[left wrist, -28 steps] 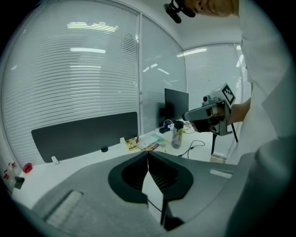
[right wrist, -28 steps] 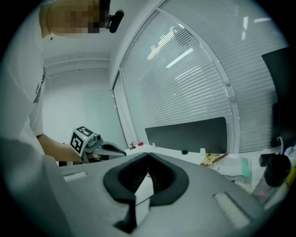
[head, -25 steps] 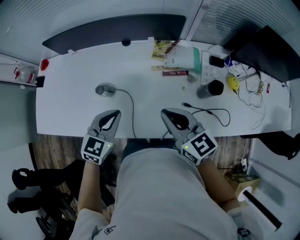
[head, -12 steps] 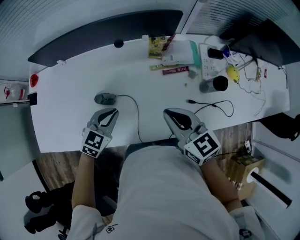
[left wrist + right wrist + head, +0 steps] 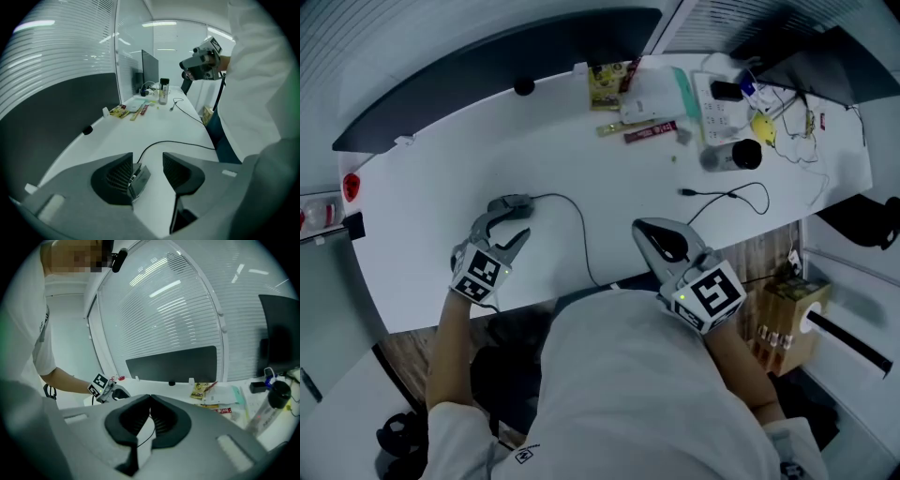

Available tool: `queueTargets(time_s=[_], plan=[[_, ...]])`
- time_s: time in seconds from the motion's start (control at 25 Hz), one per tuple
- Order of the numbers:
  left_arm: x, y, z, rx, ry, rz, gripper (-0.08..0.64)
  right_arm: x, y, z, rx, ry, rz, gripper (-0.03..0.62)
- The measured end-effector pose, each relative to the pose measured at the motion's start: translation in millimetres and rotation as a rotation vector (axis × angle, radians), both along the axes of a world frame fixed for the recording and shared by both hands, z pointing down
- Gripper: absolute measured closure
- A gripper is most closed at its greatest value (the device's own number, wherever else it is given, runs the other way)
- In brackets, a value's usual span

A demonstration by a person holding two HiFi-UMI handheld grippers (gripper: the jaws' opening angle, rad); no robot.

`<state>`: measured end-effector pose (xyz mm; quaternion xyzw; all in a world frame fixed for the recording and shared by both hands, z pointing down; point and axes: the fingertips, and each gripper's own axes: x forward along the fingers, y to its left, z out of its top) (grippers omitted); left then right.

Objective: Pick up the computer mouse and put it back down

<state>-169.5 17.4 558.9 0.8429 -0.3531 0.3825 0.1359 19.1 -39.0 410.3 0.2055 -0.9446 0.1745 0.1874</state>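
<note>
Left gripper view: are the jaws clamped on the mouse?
No: the jaws of the left gripper have just been opening, leaving a gap beside the mouse.

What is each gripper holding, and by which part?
Nothing. The left gripper, jaws just opening, straddles the computer mouse without clamping it; the right gripper is shut, empty.

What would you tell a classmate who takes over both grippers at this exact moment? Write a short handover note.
Left gripper: open, its jaws have just been opening. The mouse is between them, close against one jaw, with the other jaw clear of it.
Right gripper: shut and empty, over the near edge of the desk.
Mouse: on the desk, its cable running toward the near edge.
Done: the left gripper is placed around the mouse; no grip or lift yet.
Left: close on the mouse, lift it, put it back down.
</note>
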Motion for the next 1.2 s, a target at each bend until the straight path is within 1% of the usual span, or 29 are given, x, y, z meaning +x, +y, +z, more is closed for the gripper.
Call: queueTargets(time_s=[0.08,0.2,0.32,0.44,0.6,0.68,0.88,0.96,1.08,1.2], plan=[[-6.3,-0.2,12.8,-0.033,-0.029,0.048,0.352,-1.2,0.0,3.3,-0.005,0.014,0.015,0.589],[-12.1,1.1,35.1,-0.106,-0.058,0.111,0.306,-1.9,-0.8,8.6,-0.017,0.030,0.039,0.589],[-15.6,0.9,54.8,-0.140,-0.090,0.172,0.272,-2.4,-1.7,12.6,-0.027,0.045,0.062,0.589],[-19.5,-0.4,72.2,-0.156,-0.131,0.226,0.253,-1.7,-1.8,15.3,-0.033,0.058,0.082,0.589],[-24.1,-7.4,84.6,-0.135,-0.159,0.267,0.249,1.1,-1.2,18.9,-0.038,0.078,0.105,0.589],[-26.0,-11.1,89.4,-0.137,-0.171,0.285,0.249,3.2,-1.2,20.7,-0.042,0.086,0.117,0.589],[-30.4,-12.9,104.7,-0.182,-0.205,0.334,0.245,8.7,-1.2,22.8,-0.045,0.105,0.140,0.589],[-31.3,-11.9,109.6,-0.204,-0.201,0.344,0.244,11.1,-0.6,24.4,-0.048,0.110,0.147,0.589],[-31.2,-11.6,112.2,-0.229,-0.172,0.345,0.245,14.1,0.7,25.5,-0.048,0.114,0.160,0.589],[-31.1,-12.1,111.6,-0.234,-0.152,0.348,0.245,14.6,2.3,25.4,-0.047,0.117,0.165,0.589]])
